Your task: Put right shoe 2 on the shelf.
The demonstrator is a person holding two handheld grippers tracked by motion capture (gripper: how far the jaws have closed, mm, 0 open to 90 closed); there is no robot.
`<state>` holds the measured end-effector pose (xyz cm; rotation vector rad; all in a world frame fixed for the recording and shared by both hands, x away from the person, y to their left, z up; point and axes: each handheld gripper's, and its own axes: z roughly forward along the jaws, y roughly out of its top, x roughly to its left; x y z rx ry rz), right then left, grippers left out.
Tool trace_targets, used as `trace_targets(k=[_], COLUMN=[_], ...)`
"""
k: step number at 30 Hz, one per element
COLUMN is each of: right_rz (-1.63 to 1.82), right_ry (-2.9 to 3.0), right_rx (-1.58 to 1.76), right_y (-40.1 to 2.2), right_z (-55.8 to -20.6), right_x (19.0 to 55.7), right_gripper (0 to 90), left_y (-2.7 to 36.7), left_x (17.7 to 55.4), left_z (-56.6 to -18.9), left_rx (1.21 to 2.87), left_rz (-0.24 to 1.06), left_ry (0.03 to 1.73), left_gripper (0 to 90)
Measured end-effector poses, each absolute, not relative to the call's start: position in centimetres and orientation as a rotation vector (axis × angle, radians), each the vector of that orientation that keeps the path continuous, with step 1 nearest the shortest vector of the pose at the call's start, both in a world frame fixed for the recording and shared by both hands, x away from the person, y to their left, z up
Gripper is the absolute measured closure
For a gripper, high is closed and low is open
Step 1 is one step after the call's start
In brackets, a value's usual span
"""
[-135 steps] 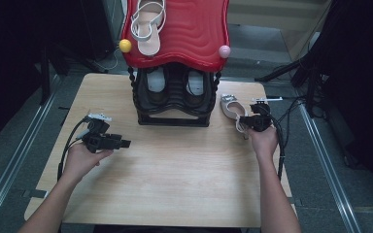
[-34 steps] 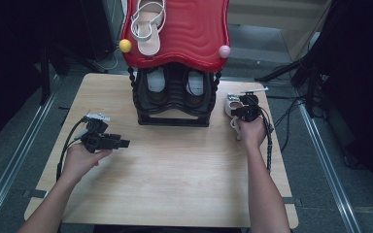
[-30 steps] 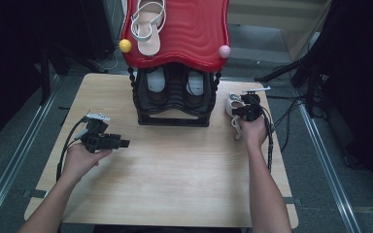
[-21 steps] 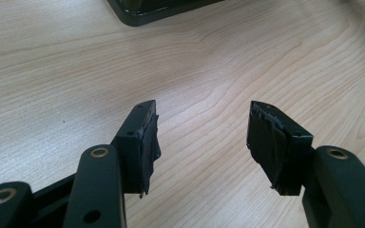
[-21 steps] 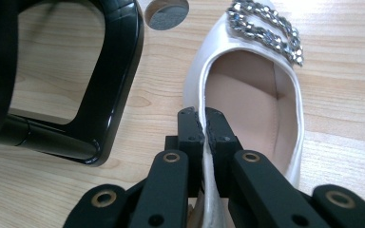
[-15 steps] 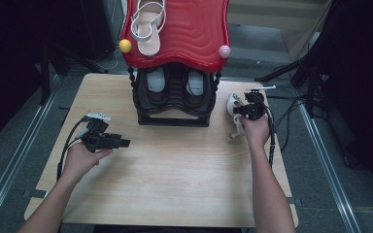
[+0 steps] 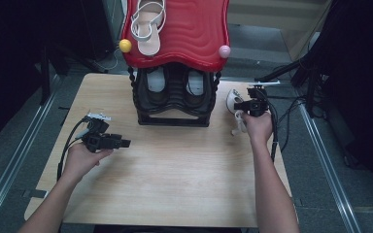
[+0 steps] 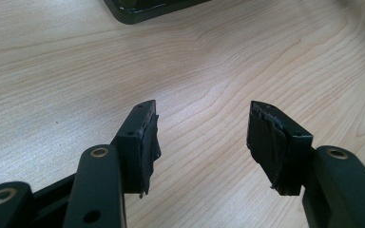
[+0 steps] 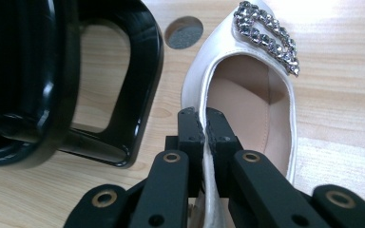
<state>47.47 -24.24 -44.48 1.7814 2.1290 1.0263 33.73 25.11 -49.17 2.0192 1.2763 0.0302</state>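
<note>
The wooden table [image 7: 175, 174] is the biggest thing here, and the shoe rack [image 7: 174, 94] stands at its far side. The rack has a red wavy top [image 7: 194, 29] with one pale sandal [image 7: 148, 26] lying on it, and two more shoes sit in the black shelf below. I think the rack is where shoes go, so that is why I am picking one up.

My right gripper [image 9: 204, 124] is beside the rack's right end. Its jaws are pressed tight on the thin side wall of a white shoe [image 9: 247, 95]. I pinch the edge there because it is thin and easy to grab. The shoe has a sparkly buckle [image 9: 266, 33] on its toe. From above, the shoe [image 7: 233, 99] looks tipped up off the table, but my hand hides part of it, so I am not sure.

My left gripper [image 8: 202, 137] waits over bare wood at the left, jaws spread wide with nothing between them. It has no job right now.

I can read no words or labels anywhere.
</note>
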Motion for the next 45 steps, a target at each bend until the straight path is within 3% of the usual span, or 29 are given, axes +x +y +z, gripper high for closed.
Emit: trace_targets(k=[14,45], right_rz=[1.113,1.244], right_ry=[2.118,2.084], right_rx=[1.766,1.616], right_y=[-24.1,-22.8], right_z=[-40.7,-26.7], right_x=[47.4,47.6], right_gripper=[88.7,88.7], left_y=[25.1,24.9], left_x=[33.7,33.5], left_z=[-49.2,-49.0], left_rx=[2.018,2.022], left_rz=[0.03,0.043], left_ry=[1.276,1.259], left_gripper=[44.3,44.6])
